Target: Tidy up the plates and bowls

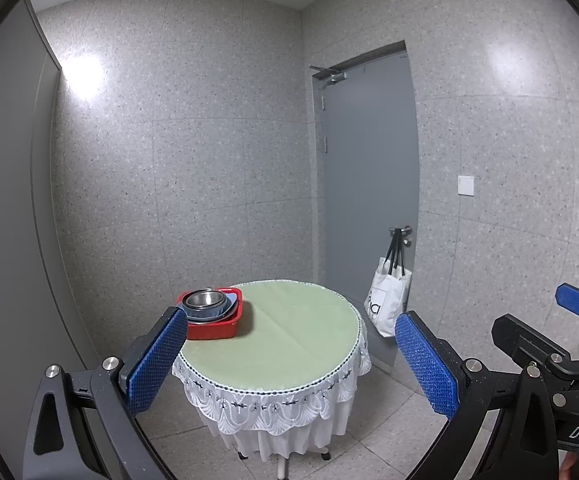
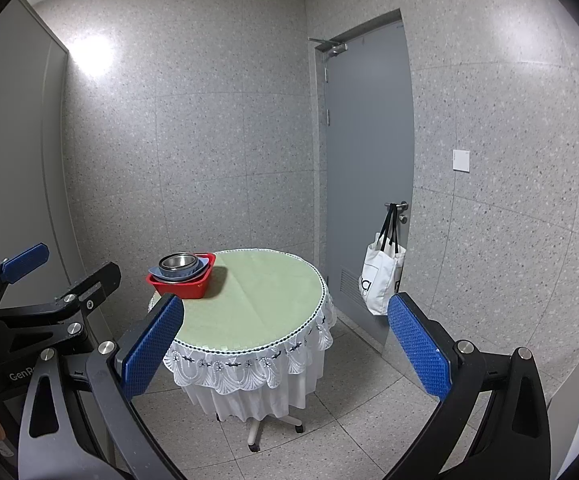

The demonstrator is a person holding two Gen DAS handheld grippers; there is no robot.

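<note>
A red square basin point(image 1: 213, 328) sits at the far left of a round table point(image 1: 289, 340) with a green cloth. Inside it lie a blue plate point(image 1: 231, 308) and a steel bowl point(image 1: 204, 300) stacked on top. The basin also shows in the right wrist view point(image 2: 181, 285), with the steel bowl point(image 2: 177, 261) in it. My left gripper point(image 1: 289, 360) is open and empty, held well back from the table. My right gripper point(image 2: 285, 348) is open and empty, also back from the table. Each gripper shows at the edge of the other's view.
The table has a white lace skirt point(image 2: 257, 368) and a wheeled base point(image 2: 265, 426). A grey door point(image 2: 369, 160) stands behind it at right, with a white tote bag point(image 2: 381, 280) hanging from its handle. Speckled grey walls and a tiled floor surround the table.
</note>
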